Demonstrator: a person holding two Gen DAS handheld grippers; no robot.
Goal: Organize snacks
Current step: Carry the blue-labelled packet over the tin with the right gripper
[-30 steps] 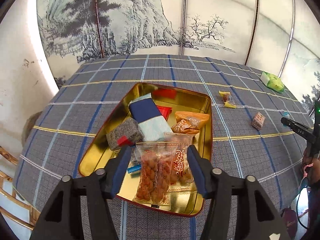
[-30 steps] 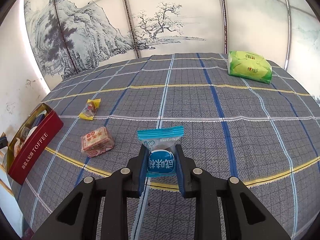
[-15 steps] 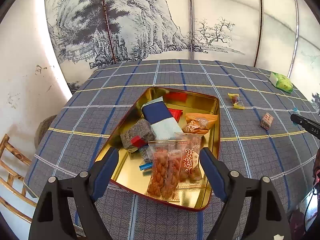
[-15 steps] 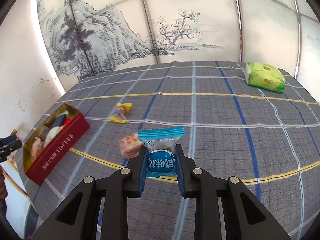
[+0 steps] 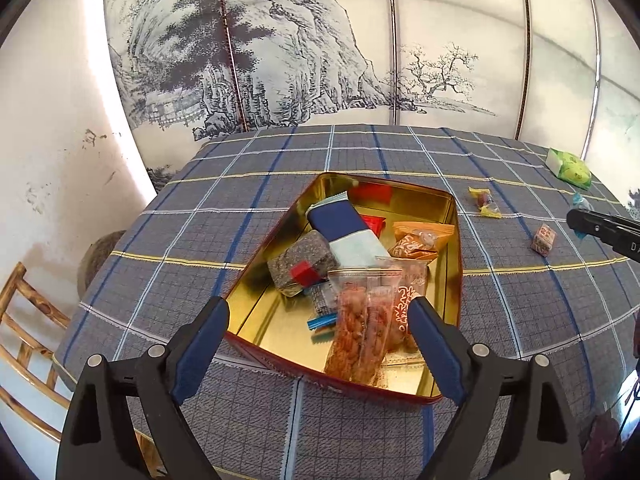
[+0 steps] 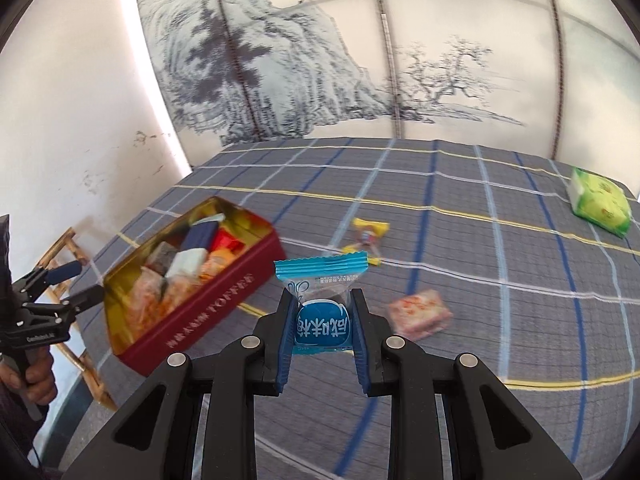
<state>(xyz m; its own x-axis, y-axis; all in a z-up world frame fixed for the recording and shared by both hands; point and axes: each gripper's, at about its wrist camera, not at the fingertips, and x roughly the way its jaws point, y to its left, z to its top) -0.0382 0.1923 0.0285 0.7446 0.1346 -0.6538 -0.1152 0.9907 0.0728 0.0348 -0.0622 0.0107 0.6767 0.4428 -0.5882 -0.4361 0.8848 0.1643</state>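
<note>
The right wrist view is smeared with motion — the pink snack (image 6: 419,313) at four o'clock from the held blue packet (image 6: 323,308) is a blur, its print unreadable, and so is the yellow candy (image 6: 367,236) at one o'clock. Inside the tin (image 6: 208,320) the wrappers run together. The packet's lower half sits hidden between the pads.

From the left wrist view, the right gripper (image 5: 579,221) is cut off at the three o'clock edge — only a black tip shows, its jaws unseen. In the tin, a small blue wrapper (image 5: 322,322) lies mostly buried under the clear bags (image 5: 360,332). The chair (image 5: 24,320) at eight o'clock is clipped.
</note>
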